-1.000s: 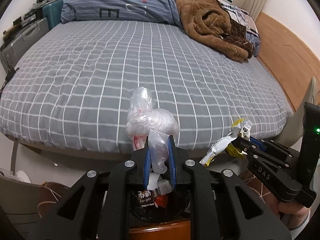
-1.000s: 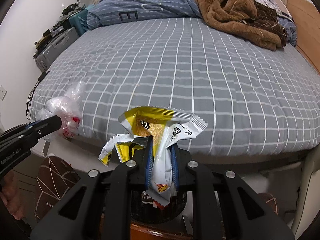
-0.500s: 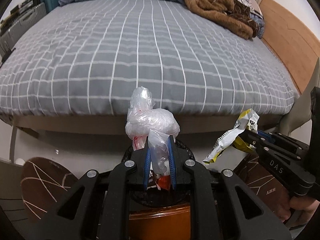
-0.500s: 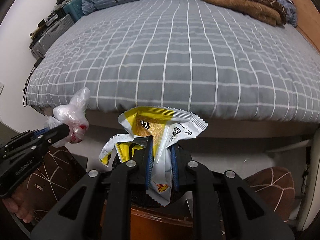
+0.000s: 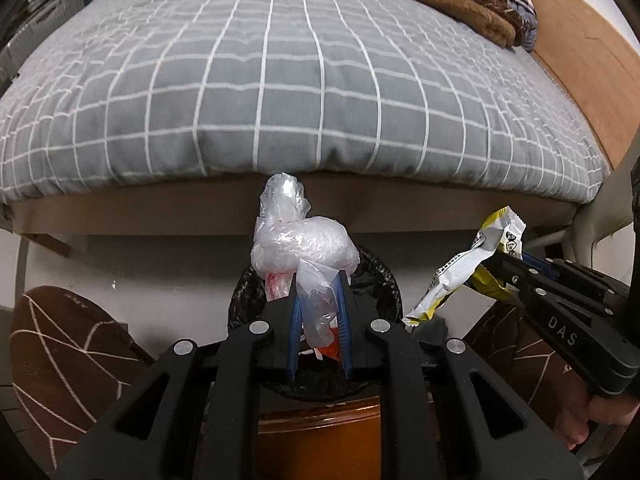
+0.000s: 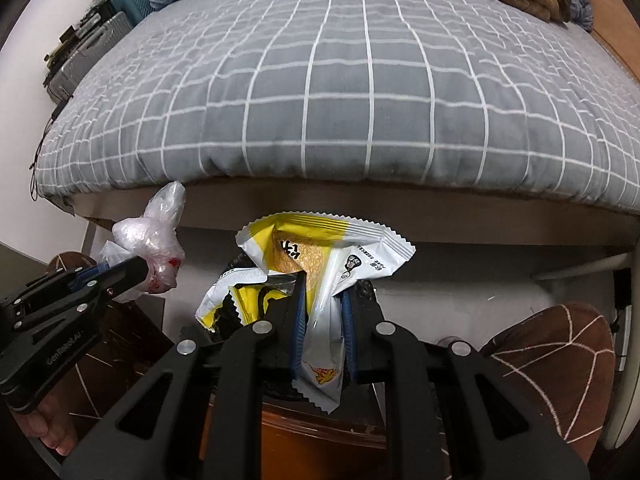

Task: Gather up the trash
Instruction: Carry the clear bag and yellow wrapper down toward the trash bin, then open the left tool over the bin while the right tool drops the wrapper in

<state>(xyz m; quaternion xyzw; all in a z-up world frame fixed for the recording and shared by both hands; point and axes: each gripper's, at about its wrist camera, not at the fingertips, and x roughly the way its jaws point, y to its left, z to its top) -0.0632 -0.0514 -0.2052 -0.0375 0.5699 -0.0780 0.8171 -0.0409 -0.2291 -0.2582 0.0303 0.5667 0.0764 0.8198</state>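
Grey checked bed (image 5: 304, 80) fills the room; left tool (image 5: 318, 300) clamps a bag (image 5: 300, 244), right tool (image 6: 322, 312) clamps a wrapper (image 6: 332, 256), above a bin (image 5: 380, 280).

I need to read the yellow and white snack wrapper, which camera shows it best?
The right wrist view: the yellow and white snack wrapper faces the camera, print visible, in the right gripper. The left wrist view shows it edge-on and crumpled.
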